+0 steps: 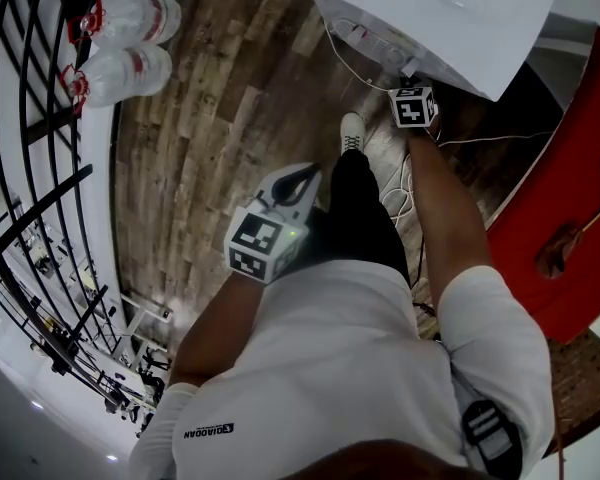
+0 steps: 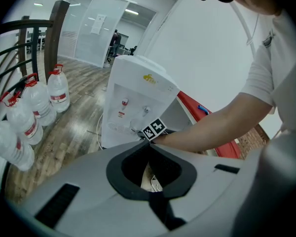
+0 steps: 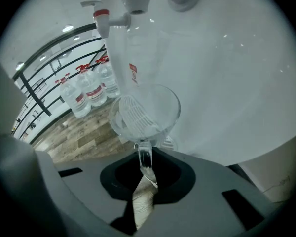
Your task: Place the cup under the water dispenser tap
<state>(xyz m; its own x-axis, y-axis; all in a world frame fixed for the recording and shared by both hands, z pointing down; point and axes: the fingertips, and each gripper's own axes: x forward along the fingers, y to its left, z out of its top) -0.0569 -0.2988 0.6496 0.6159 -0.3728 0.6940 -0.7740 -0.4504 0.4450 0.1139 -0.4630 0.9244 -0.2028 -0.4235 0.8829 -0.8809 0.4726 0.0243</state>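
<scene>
Two hand-held grippers work at a white water dispenser (image 1: 450, 13) standing on a wood-plank floor (image 1: 210, 138). The right gripper (image 3: 145, 151) has its jaws drawn narrow on the handle (image 3: 144, 159) of a clear glass cup (image 3: 149, 107). It pinches the handle from both sides, so the cup stands just beyond the jaw tips with its open rim toward the camera. Directly ahead of this gripper, the cup sits close against the dispenser's front. A ribbed drip grille (image 3: 133, 116) shows through its clear wall, but whether the cup rests on that grille cannot be told. Above the cup and farther out from the jaws hang two taps. A white tap (image 3: 136, 3) is roughly in line with the cup, and a red-handled tap (image 3: 102, 19) lies off to the gripper's left. Farther to that side, large water bottles (image 3: 91, 94) stand on the floor beside a black railing (image 3: 39, 78).

The left gripper (image 2: 148, 143) points toward the dispenser from well apart, nowhere near the cup. Its jaw tips meet and close a hollow loop with nothing gripped, through which the floor and a pale cable (image 2: 154, 183) are visible. Just past its tips appear the right gripper's marker cube (image 2: 153, 129) and the person's bare forearm (image 2: 212, 127), reaching in from the right. A red surface (image 2: 191, 105) lies beyond the forearm, to the dispenser's right.
</scene>
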